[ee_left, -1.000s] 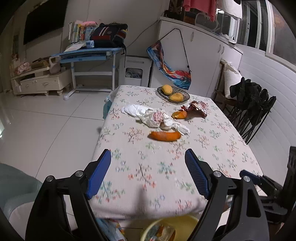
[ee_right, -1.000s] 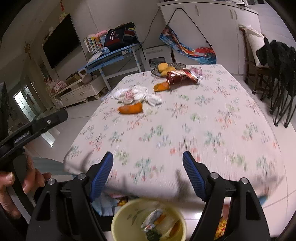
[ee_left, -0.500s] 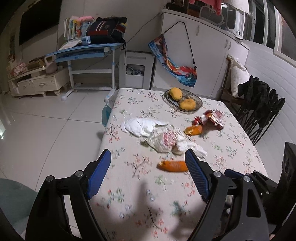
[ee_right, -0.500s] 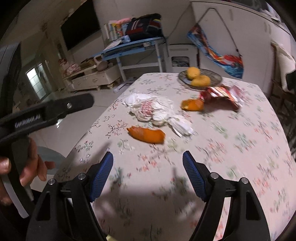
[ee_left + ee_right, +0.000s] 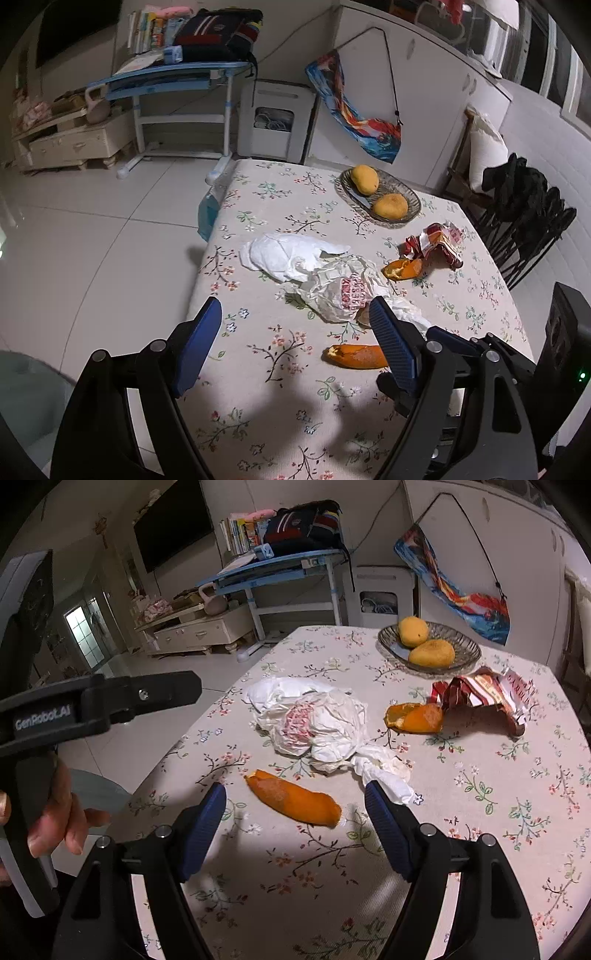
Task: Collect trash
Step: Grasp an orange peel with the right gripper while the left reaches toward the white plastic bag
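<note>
The glass dish (image 5: pixel 466 656) on the table holds two mangoes (image 5: pixel 431 652).

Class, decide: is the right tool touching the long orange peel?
Apart. The right wrist view shows the right tool open, with bare tablecloth between each pad and the long orange peel.

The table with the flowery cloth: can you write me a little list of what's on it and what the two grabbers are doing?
table: covered by a flowery cloth
long peel: orange, lying nearest the grabbers
small peel: orange, beside the red wrapper
crumpled paper: white, in the middle
dish: glass, at the far end, holds two mangoes
left gripper: open, empty, above the cloth
right gripper: open, empty, long peel lies ahead between its fingers
</note>
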